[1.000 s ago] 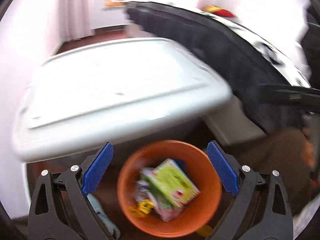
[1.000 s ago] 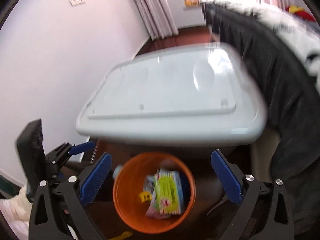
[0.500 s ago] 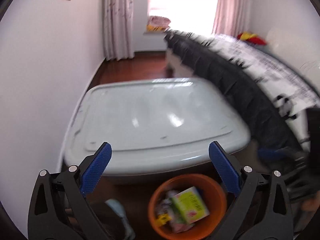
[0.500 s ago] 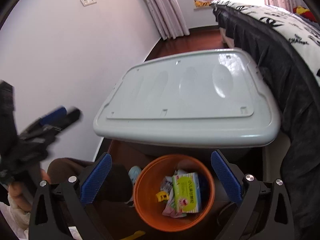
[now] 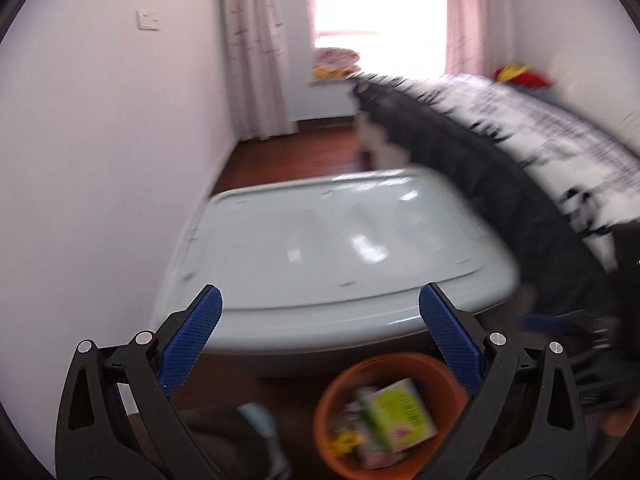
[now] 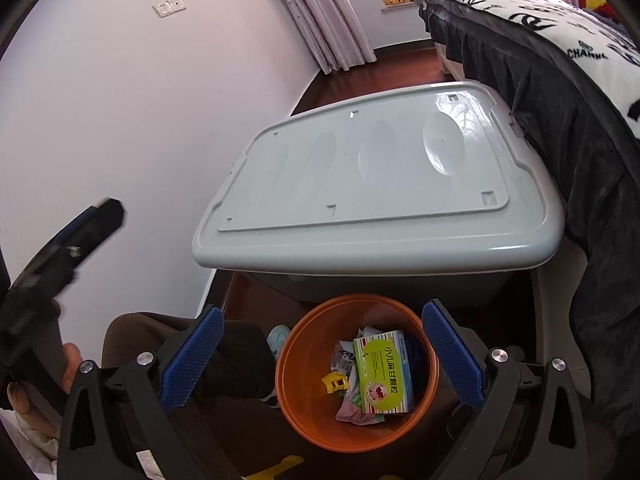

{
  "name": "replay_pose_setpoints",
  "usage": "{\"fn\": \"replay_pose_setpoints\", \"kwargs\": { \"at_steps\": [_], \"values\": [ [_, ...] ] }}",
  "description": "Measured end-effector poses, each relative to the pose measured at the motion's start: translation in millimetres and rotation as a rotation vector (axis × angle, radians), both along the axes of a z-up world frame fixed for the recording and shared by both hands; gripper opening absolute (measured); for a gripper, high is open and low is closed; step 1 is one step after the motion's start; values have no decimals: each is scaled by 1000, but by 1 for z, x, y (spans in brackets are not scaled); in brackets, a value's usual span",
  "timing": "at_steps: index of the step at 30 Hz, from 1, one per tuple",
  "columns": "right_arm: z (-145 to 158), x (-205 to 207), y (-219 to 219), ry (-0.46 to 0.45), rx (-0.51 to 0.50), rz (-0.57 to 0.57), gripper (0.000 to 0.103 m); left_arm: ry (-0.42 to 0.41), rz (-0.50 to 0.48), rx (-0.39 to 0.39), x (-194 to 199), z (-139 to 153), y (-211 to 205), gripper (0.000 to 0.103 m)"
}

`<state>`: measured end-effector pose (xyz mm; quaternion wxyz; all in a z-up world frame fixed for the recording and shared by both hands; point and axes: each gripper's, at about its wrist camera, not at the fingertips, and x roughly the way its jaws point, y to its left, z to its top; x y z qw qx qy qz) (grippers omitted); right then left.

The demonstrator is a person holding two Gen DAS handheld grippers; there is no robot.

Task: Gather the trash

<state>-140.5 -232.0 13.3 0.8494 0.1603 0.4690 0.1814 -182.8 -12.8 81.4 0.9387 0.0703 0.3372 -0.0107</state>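
Observation:
An orange bin (image 6: 304, 408) stands on the floor in front of a grey storage box. In it lie a green and white carton (image 6: 384, 376), a small yellow piece (image 6: 334, 382) and crumpled wrappers. My right gripper (image 6: 320, 354) is open and empty, held above the bin. My left gripper (image 5: 318, 340) is open and empty too, higher and to the left of the bin (image 5: 336, 412), which is blurred in the left wrist view. The left gripper also shows at the left edge of the right wrist view (image 6: 60, 264).
The grey storage box lid (image 6: 380, 184) is bare, between a white wall (image 6: 100, 120) and a bed with a black skirt (image 6: 560, 120). My knee in dark trousers (image 6: 160, 340) is beside the bin. A yellow item (image 6: 280, 468) lies on the floor.
My left gripper has lifted and tilted up, so the bin has slid to the bottom of its view and the room shows. My right gripper has drawn back a little. Both stay open.

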Motion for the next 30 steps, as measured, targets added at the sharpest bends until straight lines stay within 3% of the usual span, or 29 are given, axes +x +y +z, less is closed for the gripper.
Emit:
{"fn": "replay_pose_setpoints", "kwargs": {
  "at_steps": [2, 3, 5, 7, 9, 10, 12, 20, 30],
  "values": [
    [-4, 0, -1, 13, 10, 0, 98, 18, 66, 72, 1, -6, -7, 96],
    [-6, 0, -2, 22, 18, -3, 98, 24, 58, 70, 0, -8, -7, 96],
    [-9, 0, -3, 33, 30, -6, 98, 49, -36, -19, -4, -11, -6, 96],
    [-10, -1, -5, 37, 34, -10, 98, 51, -59, -67, -7, -10, -3, 96],
    [-9, -1, -6, 34, 33, -10, 98, 23, -22, -26, -9, -6, -3, 96],
    [-9, -2, -6, 31, 33, -12, 98, 2, 22, 36, -12, -4, -5, 96],
    [-8, -2, -6, 29, 41, -14, 98, -21, 47, 61, -16, -1, -8, 96],
    [-12, -2, -4, 43, 38, -1, 98, -19, 24, -60, -18, 2, 5, 96],
    [-15, 0, -13, 47, 7, -42, 98, 37, 45, -63, -10, -7, 7, 96]
  ]
}}
